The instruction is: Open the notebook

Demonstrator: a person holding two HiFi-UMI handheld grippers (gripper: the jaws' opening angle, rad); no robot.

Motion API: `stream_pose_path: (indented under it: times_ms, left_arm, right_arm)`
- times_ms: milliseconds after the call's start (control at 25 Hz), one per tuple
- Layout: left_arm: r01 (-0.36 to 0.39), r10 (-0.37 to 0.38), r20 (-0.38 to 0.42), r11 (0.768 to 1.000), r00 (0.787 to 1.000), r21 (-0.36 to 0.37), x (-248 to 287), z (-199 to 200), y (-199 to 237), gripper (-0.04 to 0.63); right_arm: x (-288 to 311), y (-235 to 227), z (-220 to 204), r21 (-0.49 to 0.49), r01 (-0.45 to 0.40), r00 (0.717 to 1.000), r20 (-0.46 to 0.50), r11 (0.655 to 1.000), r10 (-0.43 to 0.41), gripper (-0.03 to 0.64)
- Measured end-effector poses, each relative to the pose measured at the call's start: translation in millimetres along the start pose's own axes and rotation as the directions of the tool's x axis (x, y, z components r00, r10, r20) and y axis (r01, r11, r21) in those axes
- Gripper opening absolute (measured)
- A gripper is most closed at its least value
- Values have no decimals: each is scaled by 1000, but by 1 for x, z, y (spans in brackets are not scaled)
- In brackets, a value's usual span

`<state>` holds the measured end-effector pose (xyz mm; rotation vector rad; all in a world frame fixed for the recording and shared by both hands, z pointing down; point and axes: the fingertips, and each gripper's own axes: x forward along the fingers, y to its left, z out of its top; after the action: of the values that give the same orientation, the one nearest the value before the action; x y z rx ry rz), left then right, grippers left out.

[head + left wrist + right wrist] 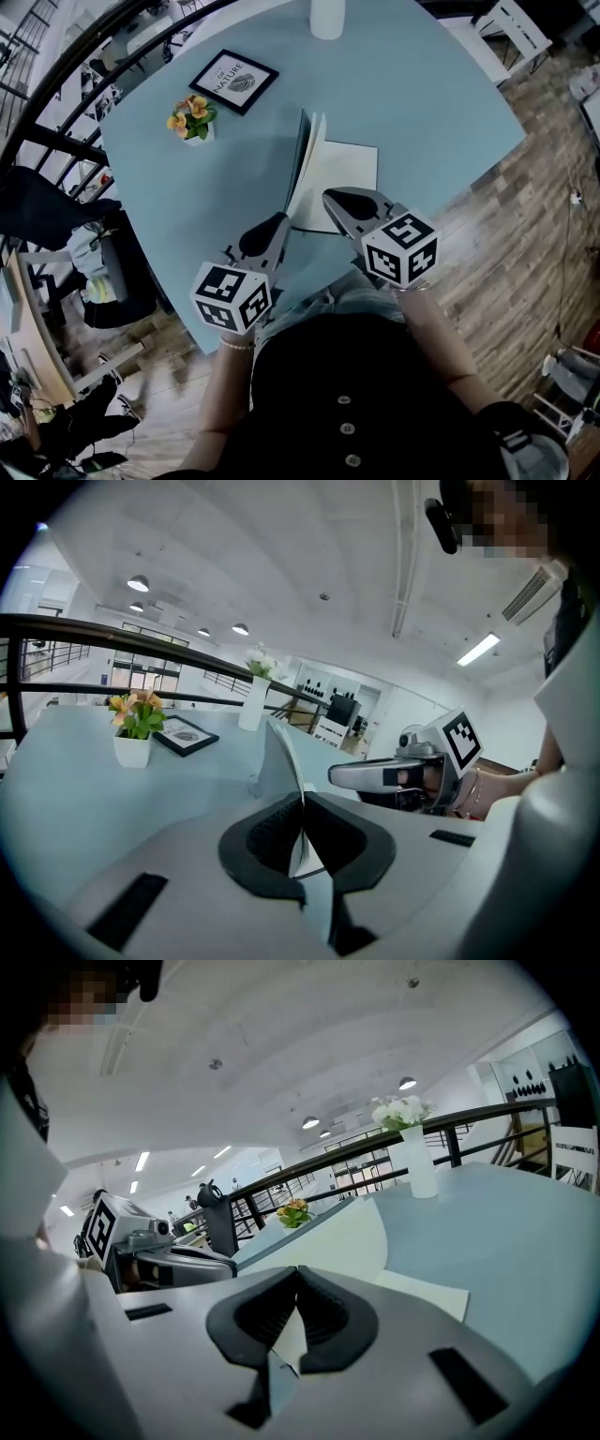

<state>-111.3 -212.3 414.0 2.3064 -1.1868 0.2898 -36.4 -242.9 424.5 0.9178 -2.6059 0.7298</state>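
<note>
The notebook (343, 178) lies half open on the blue tabletop (427, 103), near the person; one white page lies flat, and the cover (304, 155) stands up beside it; the left gripper (302, 806) is squeezed tight on the cover's thin edge; the right gripper (297, 1277) has its jaws together, holding nothing that shows, its tip over the flat page's near corner; a little flower pot (192, 120) and a framed picture (234, 79) sit farther back.
</note>
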Motion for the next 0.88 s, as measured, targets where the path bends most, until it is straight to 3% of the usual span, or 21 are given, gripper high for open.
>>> stream_pose_path:
  times_ms: [200, 520, 880]
  left_arm:
    - [-63, 63, 3, 997, 998, -37, -10, -7, 23, 29]
    - [-90, 90, -2, 992, 996, -83, -16, -15, 45, 29]
    - [-129, 128, -30, 989, 991, -72, -19, -29, 71, 32]
  right_arm:
    - [12, 10, -2, -13, -12, 1000, -22, 1000, 11, 8]
    - [30, 22, -7, -26, -25, 998, -59, 999, 24, 8]
    - [48, 28, -13, -30, -25, 995, -97, 999, 22, 8]
